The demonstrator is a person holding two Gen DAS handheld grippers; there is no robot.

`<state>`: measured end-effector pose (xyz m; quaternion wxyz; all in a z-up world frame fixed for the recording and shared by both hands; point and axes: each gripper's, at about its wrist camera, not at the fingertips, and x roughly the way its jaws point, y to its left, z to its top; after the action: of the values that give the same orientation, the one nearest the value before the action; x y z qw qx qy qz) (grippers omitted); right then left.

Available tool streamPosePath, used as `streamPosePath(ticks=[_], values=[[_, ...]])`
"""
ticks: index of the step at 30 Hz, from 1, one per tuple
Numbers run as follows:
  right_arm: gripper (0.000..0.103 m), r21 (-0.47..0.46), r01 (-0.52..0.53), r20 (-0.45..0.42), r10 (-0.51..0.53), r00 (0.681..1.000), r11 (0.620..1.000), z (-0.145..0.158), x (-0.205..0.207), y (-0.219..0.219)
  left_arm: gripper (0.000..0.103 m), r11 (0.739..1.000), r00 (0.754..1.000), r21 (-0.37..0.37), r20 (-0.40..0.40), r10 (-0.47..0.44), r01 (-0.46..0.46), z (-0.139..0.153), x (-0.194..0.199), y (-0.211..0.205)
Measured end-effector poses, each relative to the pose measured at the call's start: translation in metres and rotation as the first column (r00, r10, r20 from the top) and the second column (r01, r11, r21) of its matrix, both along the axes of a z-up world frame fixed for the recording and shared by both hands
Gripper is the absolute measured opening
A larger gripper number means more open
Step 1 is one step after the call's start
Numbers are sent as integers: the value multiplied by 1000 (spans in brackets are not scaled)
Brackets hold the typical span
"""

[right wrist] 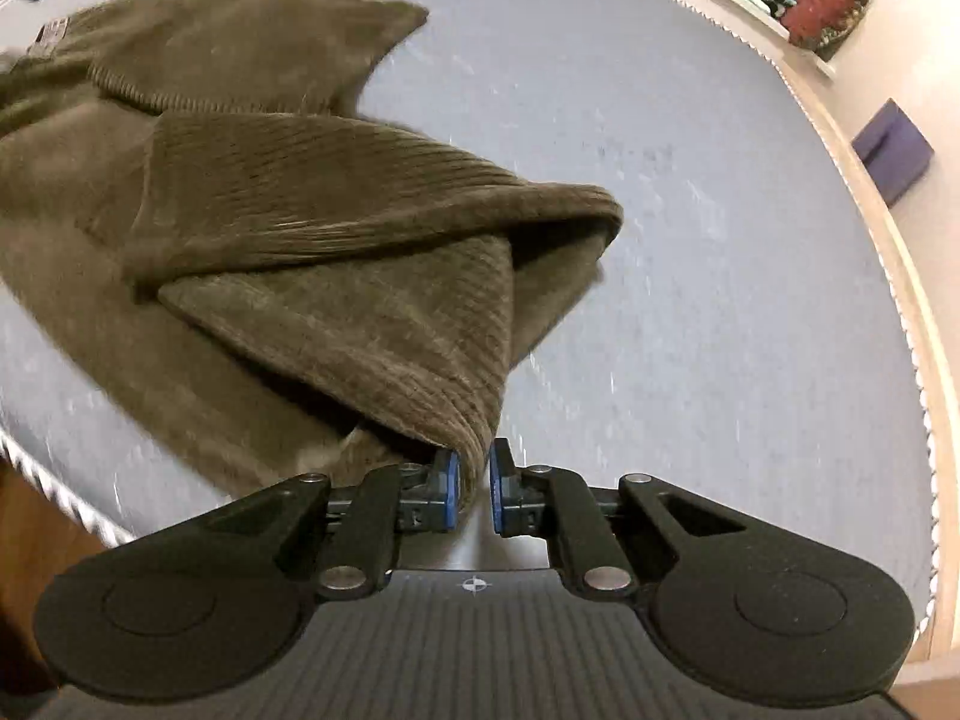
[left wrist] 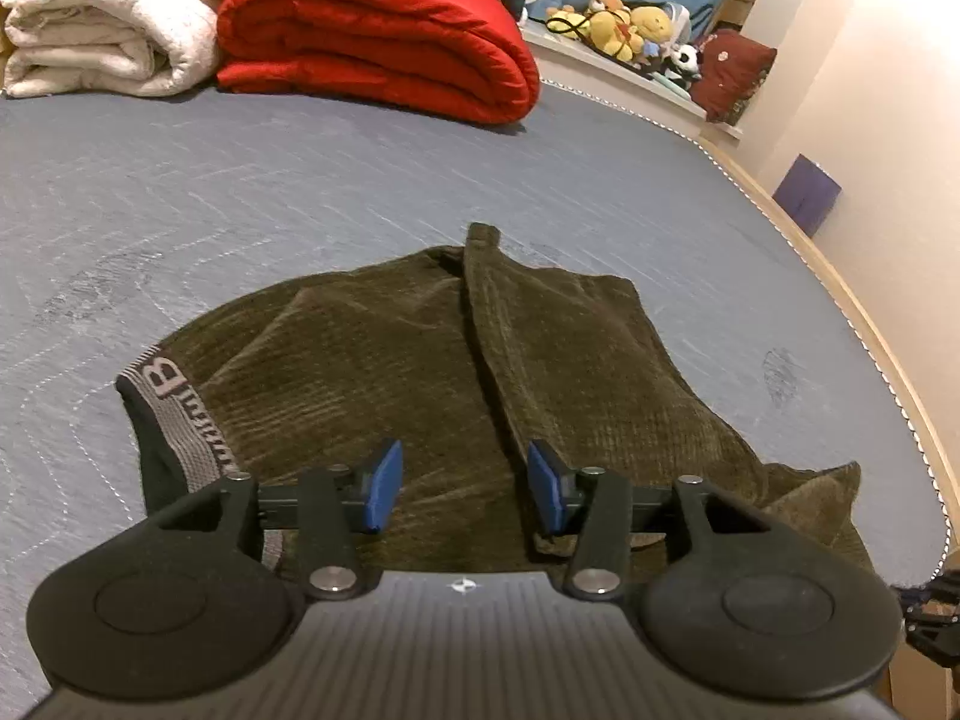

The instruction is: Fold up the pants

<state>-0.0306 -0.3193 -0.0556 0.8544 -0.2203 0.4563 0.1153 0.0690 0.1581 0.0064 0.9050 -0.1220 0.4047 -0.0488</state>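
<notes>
Olive-brown corduroy pants (left wrist: 420, 372) lie partly folded on the blue-grey quilted bed (left wrist: 240, 192), with a grey lettered waistband (left wrist: 174, 414) at the left. My left gripper (left wrist: 465, 489) is open and empty, hovering just above the near part of the pants. In the right wrist view the pants (right wrist: 270, 198) spread to the upper left. My right gripper (right wrist: 474, 489) is shut on a folded leg end (right wrist: 444, 384) and holds it lifted off the bed.
A red folded quilt (left wrist: 378, 36) and a white folded blanket (left wrist: 102, 18) sit at the far side of the bed. Stuffed toys (left wrist: 630, 24) line a ledge at the back right. The bed's edge (right wrist: 918, 312) curves along the right, near a purple box (right wrist: 894, 150).
</notes>
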Motion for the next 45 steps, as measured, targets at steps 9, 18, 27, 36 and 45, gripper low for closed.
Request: streamPosePath(ticks=[9, 18, 27, 36, 45], values=[[32, 299, -118, 131, 82, 988, 947, 50, 8, 48, 58, 999, 1000, 33, -4, -31, 31, -6, -2, -20], [49, 481, 227, -264, -106, 959, 847, -26, 60, 77, 59, 998, 999, 52, -23, -33, 34, -13, 5, -16], [9, 685, 320, -90, -359, 929, 655, 46, 87, 70, 60, 997, 999, 65, -26, -33, 34, -16, 10, -16], [73, 523, -114, 255, -28, 966, 844, 64, 56, 152, 61, 996, 999, 75, -33, -38, 40, -19, 8, -12], [64, 62, -512, 95, 505, 858, 857, -12, -17, 242, 63, 996, 998, 79, -33, -44, 46, -19, 8, -16]])
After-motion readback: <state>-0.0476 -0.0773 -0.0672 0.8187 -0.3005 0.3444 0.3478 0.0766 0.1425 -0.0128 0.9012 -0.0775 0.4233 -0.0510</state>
